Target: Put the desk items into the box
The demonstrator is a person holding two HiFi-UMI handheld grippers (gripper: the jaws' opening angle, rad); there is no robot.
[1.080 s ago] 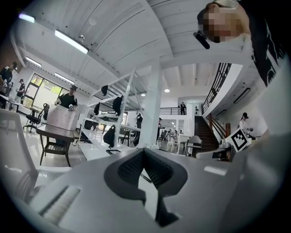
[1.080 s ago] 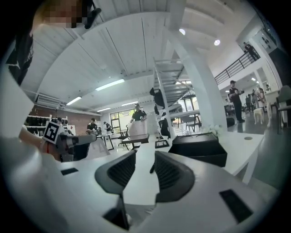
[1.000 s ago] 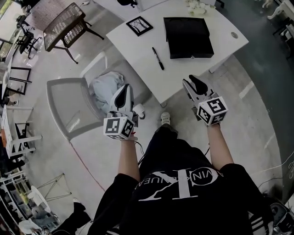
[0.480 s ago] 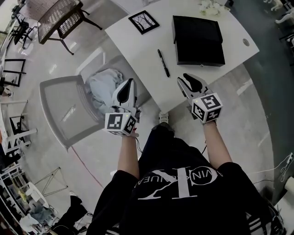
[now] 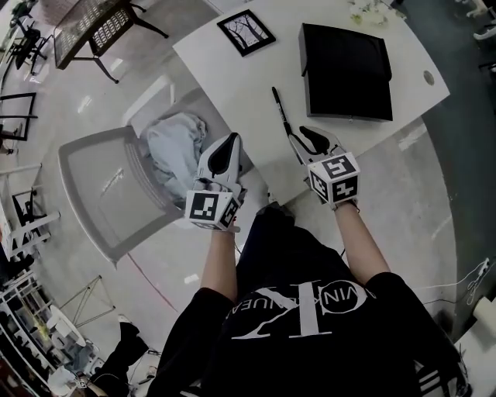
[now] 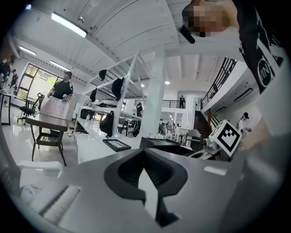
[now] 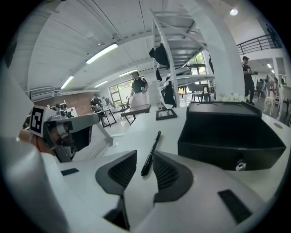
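Observation:
A black open box [image 5: 345, 70] stands on the white desk [image 5: 232, 85], also seen in the right gripper view [image 7: 232, 132]. A black pen [image 5: 280, 111] lies left of the box. A black picture frame [image 5: 246, 31] lies at the far left of the desk. My right gripper [image 5: 297, 133] is open at the pen's near end. The pen [image 7: 151, 154] shows just beyond the right gripper [image 7: 144, 157], in line with the gap. My left gripper [image 5: 232, 139] hangs shut and holds nothing at the desk's near left edge. Past the left gripper [image 6: 144, 152] show the frame [image 6: 117, 144] and the box [image 6: 166, 144].
A grey chair [image 5: 108, 194] with a pale cloth [image 5: 177, 143] on it stands left of the desk, under my left gripper. White flowers [image 5: 364, 9] sit at the desk's far edge. A cable hole [image 5: 428, 77] is right of the box. A wicker chair [image 5: 85, 27] stands far left.
Both grippers have moved forward toward the desk. The right one has come over the desk's near edge, up to the pen's near end. The left one has drawn level with the desk's edge.

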